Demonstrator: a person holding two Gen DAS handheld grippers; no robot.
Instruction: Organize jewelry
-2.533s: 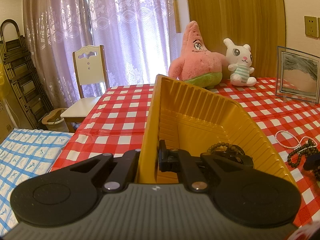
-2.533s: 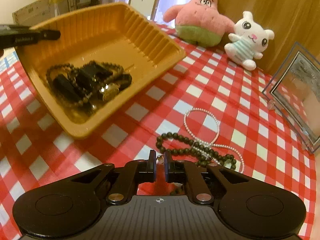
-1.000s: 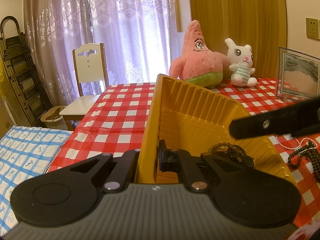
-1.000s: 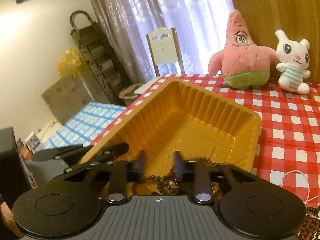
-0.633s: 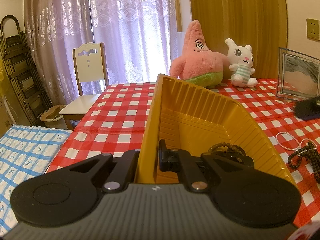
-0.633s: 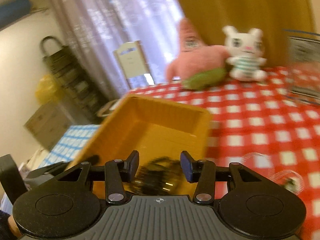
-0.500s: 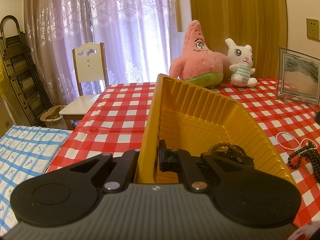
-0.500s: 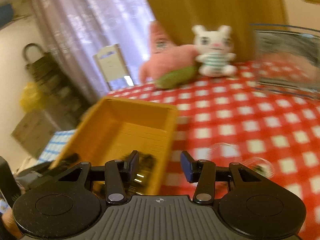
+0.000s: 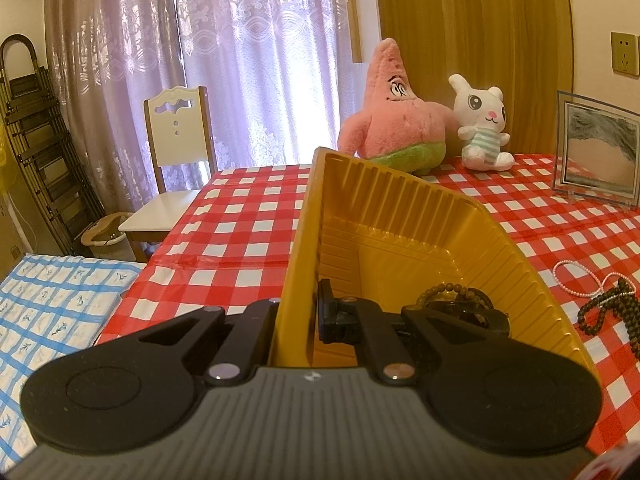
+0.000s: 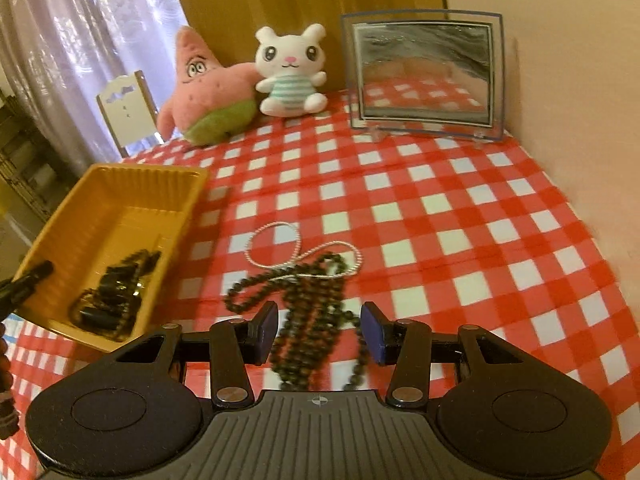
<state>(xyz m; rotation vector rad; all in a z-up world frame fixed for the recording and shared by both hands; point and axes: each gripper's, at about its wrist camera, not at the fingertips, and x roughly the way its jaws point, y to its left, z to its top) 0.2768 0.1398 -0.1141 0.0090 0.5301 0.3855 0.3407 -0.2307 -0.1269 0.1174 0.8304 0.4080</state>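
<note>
Meanwhile left gripper [image 9: 298, 316] fingers clamp the yellow tray [image 9: 400, 216] wall; right gripper [image 10: 318, 332] fingers gape above dark beads [image 10: 308, 312].

Bright backlit curtain [image 9: 248, 60], fisheye-bent edges, right view slightly blurred

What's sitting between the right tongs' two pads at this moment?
In the right wrist view, the dark bead necklace lies on the checked tablecloth between the open right tongs, untouched by either pad.

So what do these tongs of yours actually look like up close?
Both are matte black plastic. The left tongs and right tongs share a ribbed grey body with a small crosshair mark, round discs at each side and silver rivets. The right fingertips carry blue pads.
</note>
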